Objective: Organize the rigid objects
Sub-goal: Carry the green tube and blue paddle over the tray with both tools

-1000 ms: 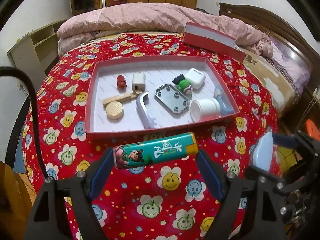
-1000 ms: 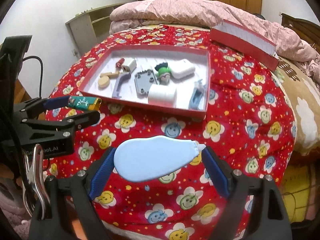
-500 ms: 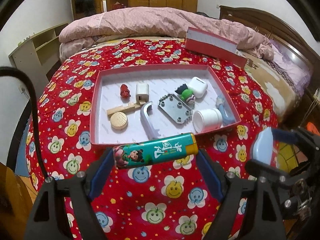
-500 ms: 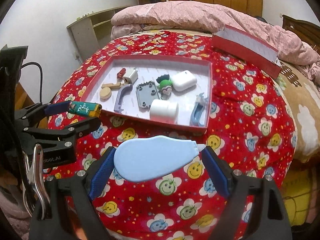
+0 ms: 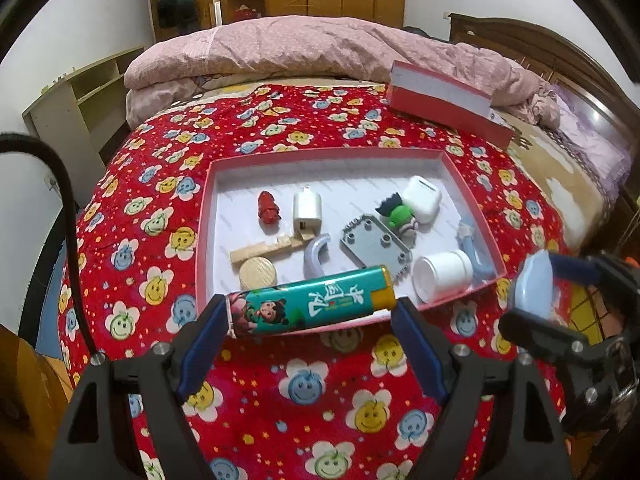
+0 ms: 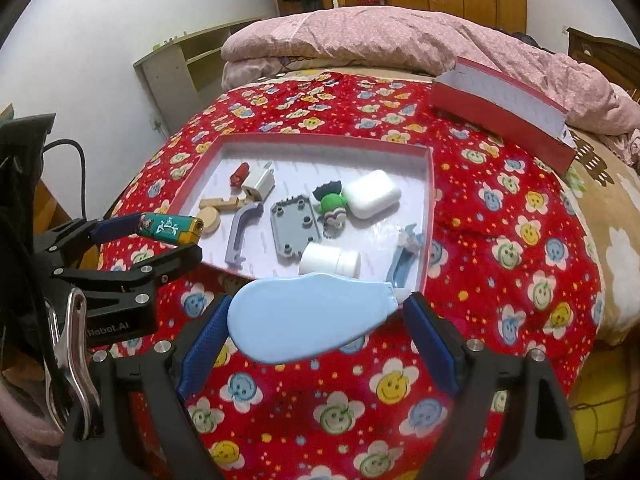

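My left gripper (image 5: 310,310) is shut on a teal cartoon-printed lighter (image 5: 312,304), held crosswise above the near edge of a red-rimmed white tray (image 5: 240,160). The lighter also shows in the right wrist view (image 6: 170,229). My right gripper (image 6: 316,320) is shut on a light blue correction-tape dispenser (image 6: 308,316), held above the tray's near right corner; the dispenser also shows in the left wrist view (image 5: 534,286). The tray (image 6: 320,140) holds a white jar (image 5: 440,274), a grey plate (image 5: 374,242), a white earbud case (image 5: 424,198), a green figure (image 5: 400,216), a charger (image 5: 307,208) and several more small pieces.
The tray lies on a bed with a red flower-print blanket (image 5: 312,380). The tray's red lid (image 5: 448,102) lies behind it at the right. A pink duvet (image 5: 320,48) is piled at the head. A shelf unit (image 5: 76,108) stands left of the bed.
Both grippers have risen and moved forward toward the tray, each still holding its object. The lighter and the dispenser now overlap the tray's near edge.
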Demonstrator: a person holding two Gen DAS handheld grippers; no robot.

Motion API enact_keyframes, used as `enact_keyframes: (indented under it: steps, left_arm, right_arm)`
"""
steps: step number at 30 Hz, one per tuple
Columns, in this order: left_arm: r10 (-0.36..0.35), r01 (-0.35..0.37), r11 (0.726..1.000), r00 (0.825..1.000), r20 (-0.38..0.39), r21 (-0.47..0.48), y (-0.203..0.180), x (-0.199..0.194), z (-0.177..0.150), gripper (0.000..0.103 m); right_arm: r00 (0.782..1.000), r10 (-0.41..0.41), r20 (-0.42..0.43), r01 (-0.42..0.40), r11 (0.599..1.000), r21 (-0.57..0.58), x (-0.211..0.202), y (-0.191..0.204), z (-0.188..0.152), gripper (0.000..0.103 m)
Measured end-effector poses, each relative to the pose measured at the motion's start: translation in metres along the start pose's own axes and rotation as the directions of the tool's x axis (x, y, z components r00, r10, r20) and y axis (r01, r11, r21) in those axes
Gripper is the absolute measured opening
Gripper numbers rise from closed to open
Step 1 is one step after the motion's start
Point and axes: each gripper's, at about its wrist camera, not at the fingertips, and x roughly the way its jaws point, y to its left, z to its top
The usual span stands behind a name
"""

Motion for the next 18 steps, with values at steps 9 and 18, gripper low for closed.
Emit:
enact_keyframes:
  steps: [9,18]
  left_arm:
    - [0.016,-0.016,1.0,1.0,-0.003,-0.016,0.011,0.02,0.02,0.085]
    - [0.014,-0.015,0.999,1.0,-0.022,-0.044,0.013,0.044,0.031,0.085]
  right_arm:
    - [1.0,0.004,-0.007,-0.004,1.0,0.025,0.024,-0.009,0.024,0.087]
    - [1.0,-0.011,-0.02,0.012,0.999,0.044,0.046,-0.016,0.039,0.087]
